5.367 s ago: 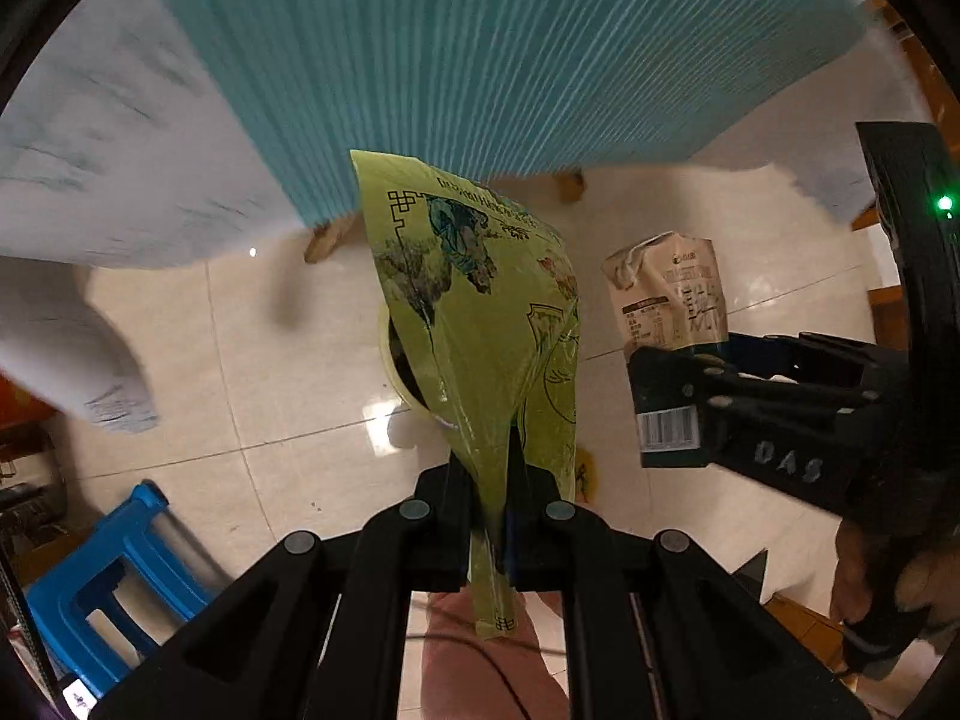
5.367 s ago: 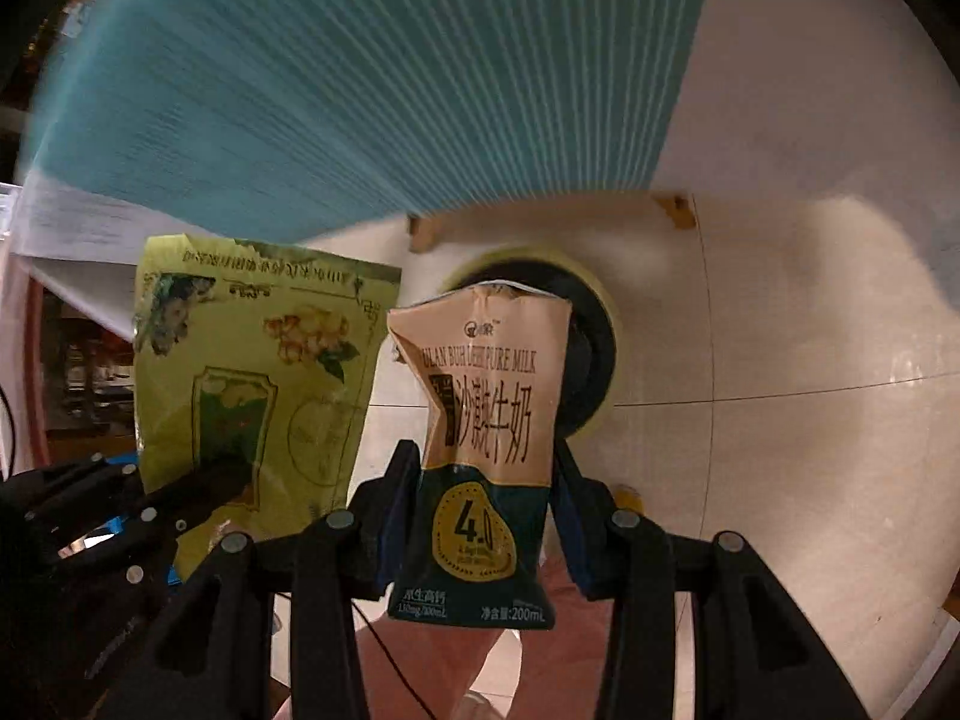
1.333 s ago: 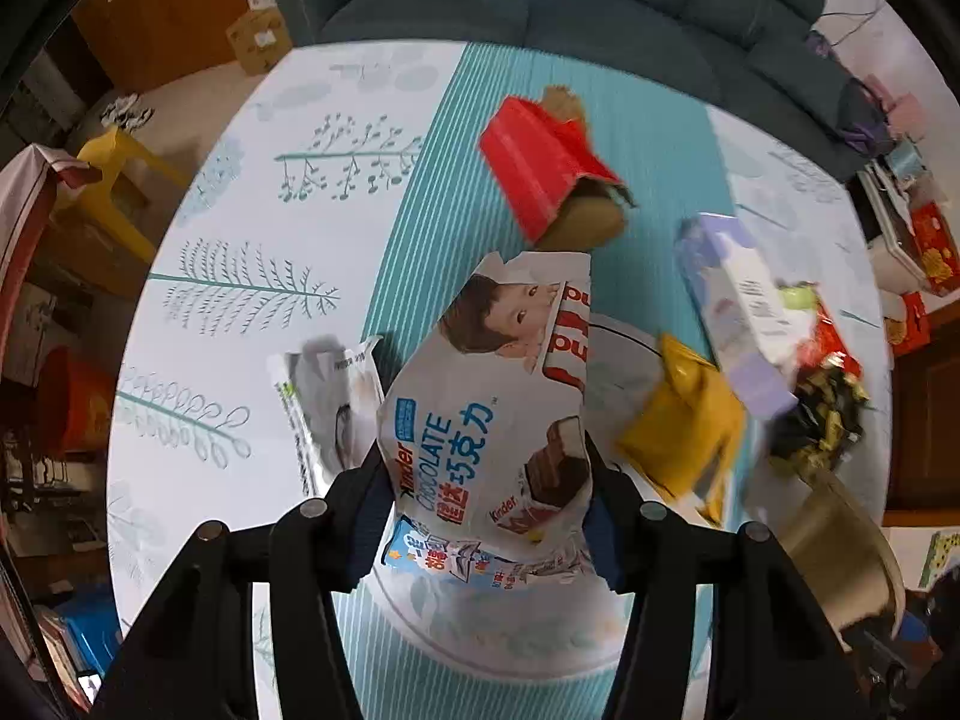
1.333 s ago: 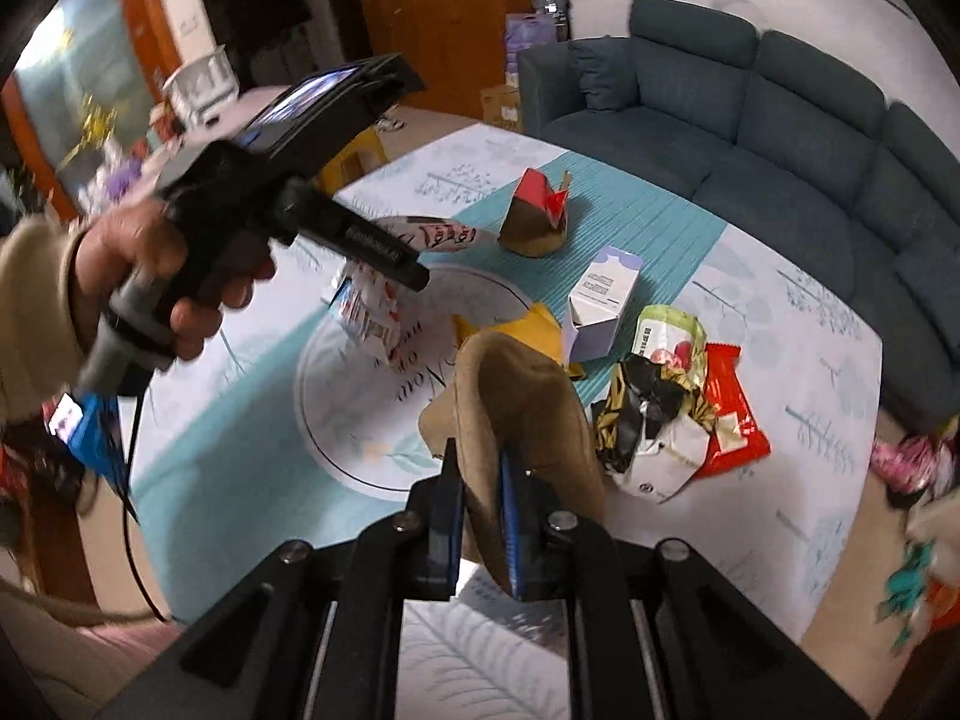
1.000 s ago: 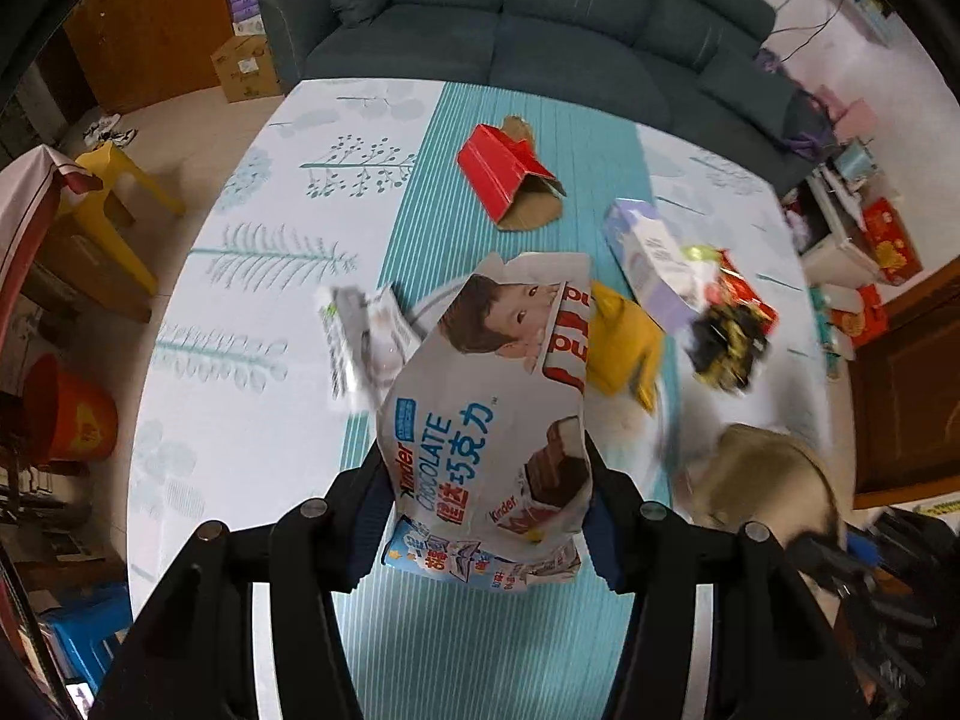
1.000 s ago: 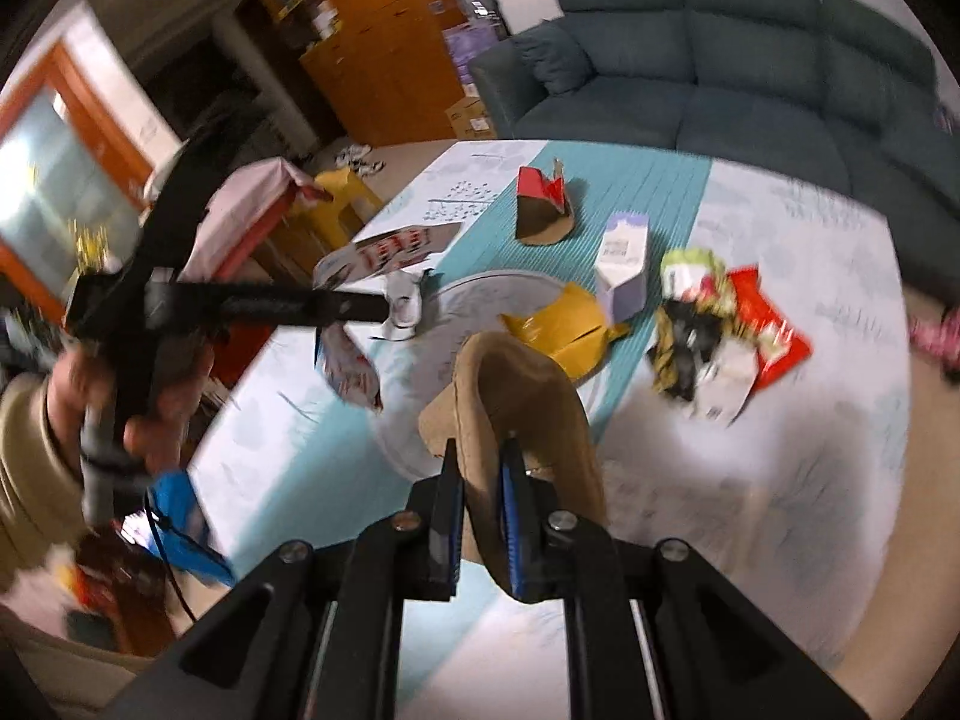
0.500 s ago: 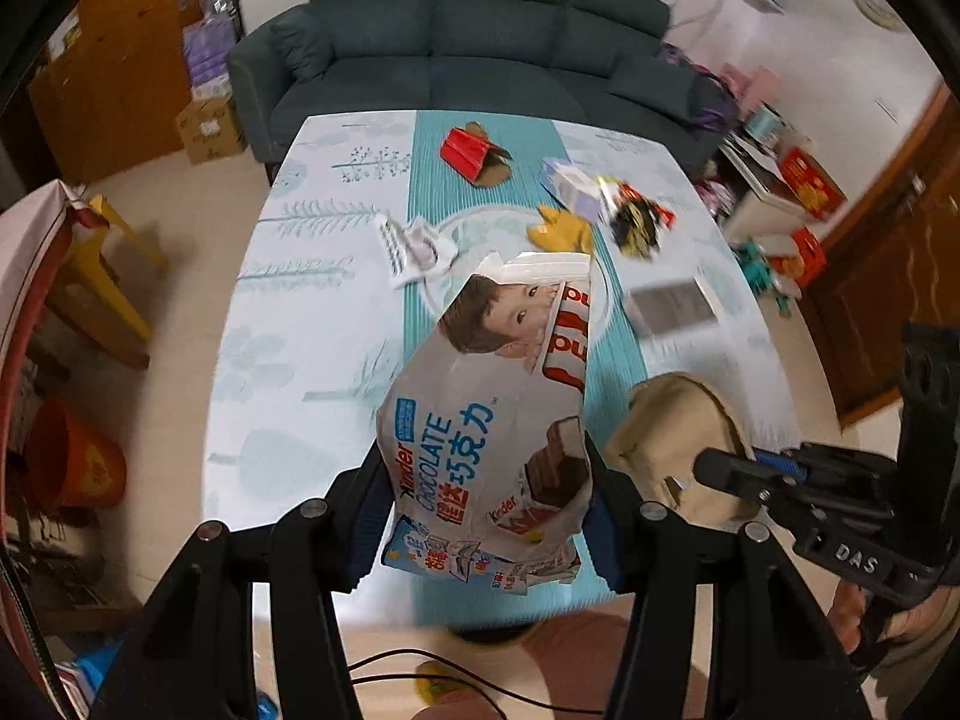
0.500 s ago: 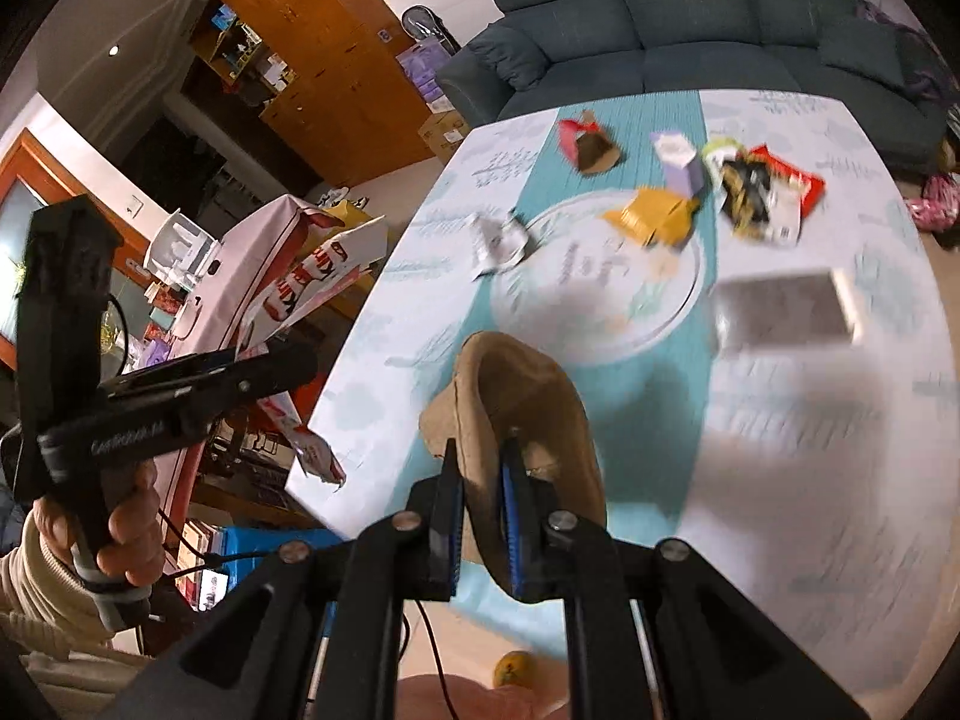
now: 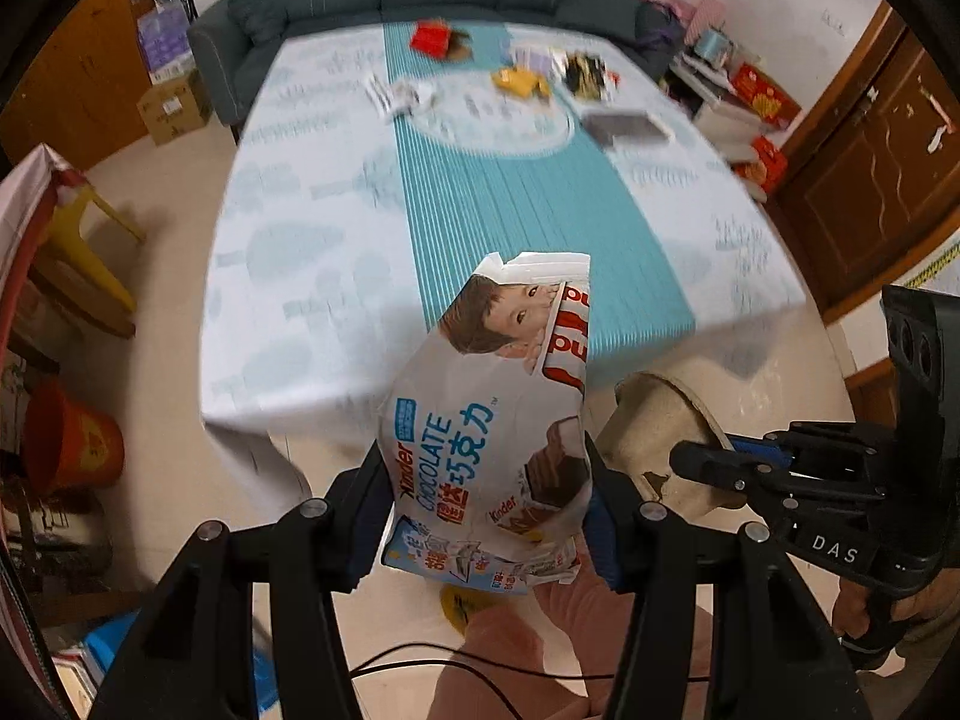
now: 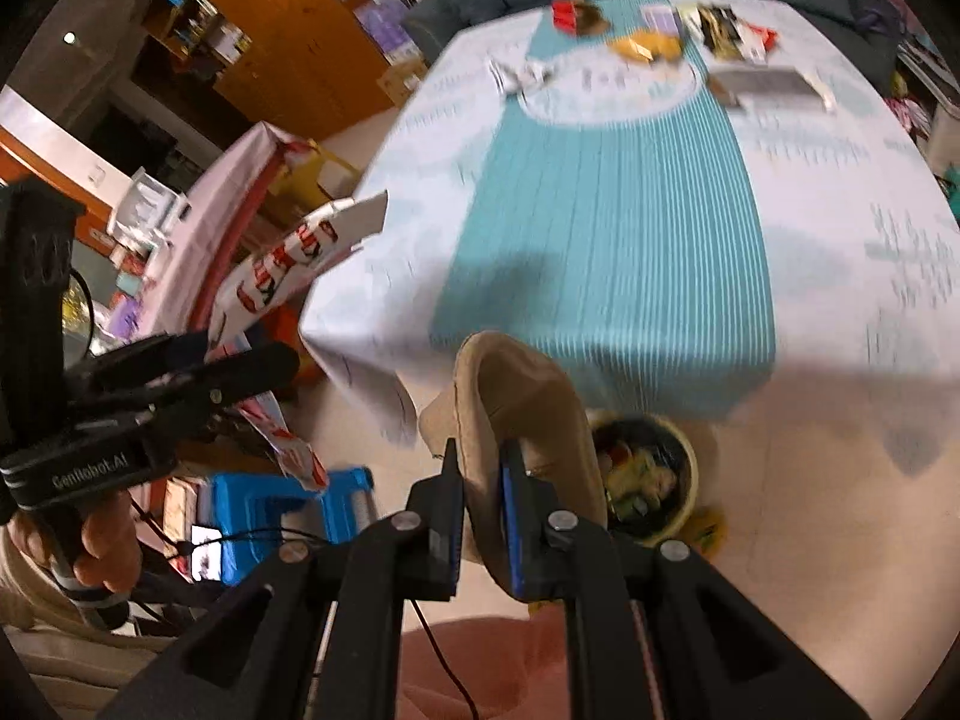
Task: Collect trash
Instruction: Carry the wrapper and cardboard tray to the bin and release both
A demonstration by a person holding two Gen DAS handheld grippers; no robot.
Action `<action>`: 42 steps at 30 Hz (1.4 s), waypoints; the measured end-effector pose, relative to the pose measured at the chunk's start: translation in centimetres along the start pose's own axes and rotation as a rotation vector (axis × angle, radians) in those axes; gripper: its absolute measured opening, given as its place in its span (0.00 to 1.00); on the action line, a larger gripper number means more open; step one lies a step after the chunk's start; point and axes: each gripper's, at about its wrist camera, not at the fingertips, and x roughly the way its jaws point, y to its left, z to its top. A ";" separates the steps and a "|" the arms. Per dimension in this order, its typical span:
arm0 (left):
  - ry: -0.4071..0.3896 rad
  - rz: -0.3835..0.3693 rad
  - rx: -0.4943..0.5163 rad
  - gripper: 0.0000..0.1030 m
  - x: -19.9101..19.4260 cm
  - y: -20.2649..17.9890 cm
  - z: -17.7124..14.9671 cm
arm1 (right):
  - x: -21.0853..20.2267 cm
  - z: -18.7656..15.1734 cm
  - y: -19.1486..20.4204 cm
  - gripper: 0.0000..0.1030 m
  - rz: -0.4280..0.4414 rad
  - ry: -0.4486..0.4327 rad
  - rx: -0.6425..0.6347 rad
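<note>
I am carrying trash off the counter [image 9: 312,276], left claw [image 9: 486,498] gripping the wrapper [image 9: 492,420] and right claw [image 10: 480,492] pinching the cup [image 10: 528,414], and next must release both over the bin [image 10: 684,456] on the floor by its near edge.

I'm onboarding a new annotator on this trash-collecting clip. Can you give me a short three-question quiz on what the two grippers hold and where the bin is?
1. True or false: the left gripper holds a Kinder chocolate wrapper.
2. What does the right gripper pinch? A) red carton B) brown paper bowl C) yellow wrapper
3. In the right wrist view, where does the trash bin stand?

Key: 1 true. 2 B, the brown paper bowl. 3 On the floor just off the table's near edge, partly behind the bowl, with trash already inside.
</note>
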 end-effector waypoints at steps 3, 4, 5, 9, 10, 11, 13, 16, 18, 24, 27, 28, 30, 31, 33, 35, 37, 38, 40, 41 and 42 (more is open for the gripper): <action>0.061 0.005 -0.006 0.52 2.2 -1.0 -2.5 | 1.2 -2.5 -0.7 0.10 -0.026 0.046 0.020; 0.078 0.006 -0.007 0.52 2.9 -1.3 -3.0 | 1.8 -3.4 -1.2 0.10 -0.035 0.062 0.029; 0.097 0.010 -0.007 0.53 3.9 -1.8 -3.9 | 2.2 -4.0 -1.5 0.10 -0.040 0.070 0.037; 0.164 0.020 -0.001 0.53 8.9 -3.4 -6.9 | 5.5 -6.5 -4.6 0.10 -0.057 0.116 0.091; 0.184 0.027 -0.004 0.53 10.8 -3.8 -7.6 | 6.8 -7.2 -5.8 0.10 -0.064 0.129 0.104; 0.203 0.035 -0.008 0.53 12.6 -4.0 -8.3 | 7.8 -7.7 -6.6 0.10 -0.070 0.138 0.114; 0.239 0.052 -0.018 0.53 16.4 -4.4 -9.3 | 10.5 -9.0 -8.9 0.11 -0.074 0.162 0.146; 0.255 0.079 -0.020 0.53 21.2 -5.1 -9.8 | 14.2 -10.3 -11.9 0.11 -0.051 0.193 0.194; 0.258 0.090 -0.021 0.53 24.1 -5.5 -9.8 | 16.8 -11.1 -14.0 0.11 -0.037 0.203 0.225; 0.244 0.109 -0.055 0.53 30.2 -5.2 -9.0 | 22.3 -11.3 -18.1 0.11 -0.016 0.181 0.285; 0.241 0.112 -0.093 0.54 32.0 -4.2 -8.9 | 24.2 -10.7 -19.8 0.12 -0.007 0.155 0.320; 0.245 0.110 -0.103 0.57 32.4 -4.0 -8.8 | 24.8 -10.5 -20.4 0.12 -0.005 0.142 0.334; 0.261 0.107 -0.126 0.71 33.1 -3.3 -8.8 | 25.7 -10.5 -21.2 0.24 -0.008 0.140 0.357; 0.257 0.117 -0.137 0.76 33.3 -3.0 -8.8 | 26.1 -10.6 -21.6 0.32 -0.013 0.140 0.371; 0.250 0.131 -0.142 0.85 33.8 -2.6 -8.3 | 26.5 -10.6 -22.0 0.48 -0.020 0.133 0.389; 0.247 0.136 -0.145 0.93 33.9 -2.3 -8.2 | 26.7 -10.8 -22.3 0.49 0.001 0.127 0.400; 0.238 0.136 -0.144 0.93 33.7 -2.3 -8.2 | 26.8 -10.8 -22.0 0.49 -0.009 0.132 0.395; 0.237 0.137 -0.139 0.93 33.6 -2.5 -8.2 | 26.7 -10.7 -22.0 0.49 -0.015 0.131 0.389; 0.231 0.140 -0.131 0.93 33.0 -2.6 -8.1 | 26.4 -10.7 -21.6 0.49 -0.029 0.123 0.377; 0.225 0.141 -0.127 0.93 32.7 -2.7 -8.1 | 26.1 -10.6 -21.4 0.49 -0.035 0.118 0.372; 0.222 0.141 -0.128 0.93 32.4 -2.7 -7.9 | 25.8 -10.5 -21.1 0.49 -0.041 0.110 0.365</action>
